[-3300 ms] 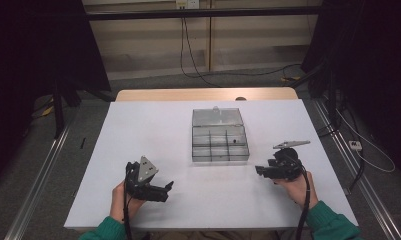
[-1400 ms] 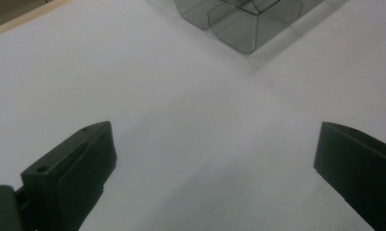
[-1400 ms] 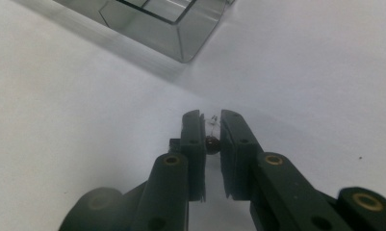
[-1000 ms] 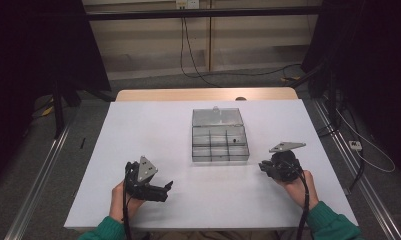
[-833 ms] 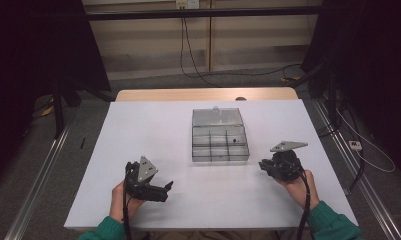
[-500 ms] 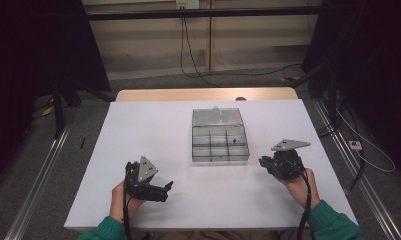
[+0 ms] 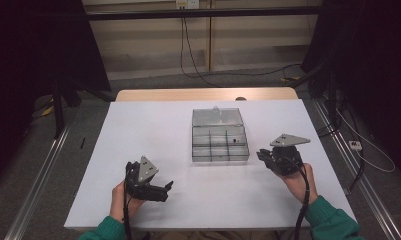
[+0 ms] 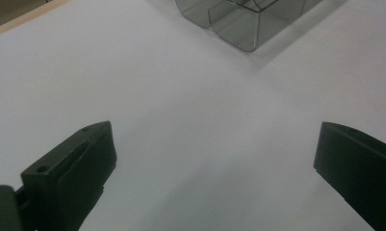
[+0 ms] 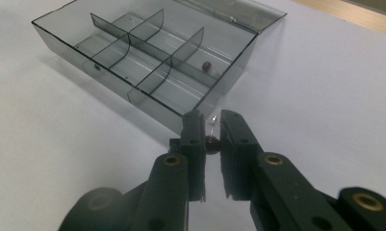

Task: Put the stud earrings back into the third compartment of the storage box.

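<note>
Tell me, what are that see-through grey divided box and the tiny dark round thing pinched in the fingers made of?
The see-through grey divided box looks like smooth, glossy moulded plastic: the white table shows through its thin smoky walls and its edges catch highlights. The tiny dark round bead, held between the right gripper fingers, is shiny reddish-brown with a glint, perhaps glass or polished plastic; too small to tell.
</note>
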Demonstrator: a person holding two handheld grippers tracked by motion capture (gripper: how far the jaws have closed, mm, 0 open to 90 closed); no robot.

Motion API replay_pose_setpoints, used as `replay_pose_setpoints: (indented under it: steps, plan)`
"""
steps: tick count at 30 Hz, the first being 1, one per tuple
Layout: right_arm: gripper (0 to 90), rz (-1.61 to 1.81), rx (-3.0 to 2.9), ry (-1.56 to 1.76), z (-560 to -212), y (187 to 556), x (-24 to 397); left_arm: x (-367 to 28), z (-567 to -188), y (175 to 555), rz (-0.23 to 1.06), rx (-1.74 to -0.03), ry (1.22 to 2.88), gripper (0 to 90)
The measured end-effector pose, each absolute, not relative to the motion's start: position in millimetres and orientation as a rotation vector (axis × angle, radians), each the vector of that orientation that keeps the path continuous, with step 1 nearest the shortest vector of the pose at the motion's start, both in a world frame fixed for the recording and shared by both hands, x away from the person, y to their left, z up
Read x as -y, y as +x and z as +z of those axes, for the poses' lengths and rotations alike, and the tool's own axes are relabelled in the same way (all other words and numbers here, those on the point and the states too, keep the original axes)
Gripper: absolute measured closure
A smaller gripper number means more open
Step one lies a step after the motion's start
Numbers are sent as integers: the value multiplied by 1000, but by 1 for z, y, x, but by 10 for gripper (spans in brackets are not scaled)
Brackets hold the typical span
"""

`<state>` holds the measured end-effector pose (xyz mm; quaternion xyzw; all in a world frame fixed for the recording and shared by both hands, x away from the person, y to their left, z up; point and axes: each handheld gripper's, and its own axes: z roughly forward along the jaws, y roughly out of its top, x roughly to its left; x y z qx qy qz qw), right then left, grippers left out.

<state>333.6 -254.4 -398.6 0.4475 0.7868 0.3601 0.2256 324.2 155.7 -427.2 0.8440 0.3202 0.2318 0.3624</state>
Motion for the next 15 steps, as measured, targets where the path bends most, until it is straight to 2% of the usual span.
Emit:
replay_pose_setpoints:
  steps: [15]
  plan:
    - [813, 999, -2152, 1185, -392, 345, 244, -154, -427, 323, 596, -822, 2176, 7]
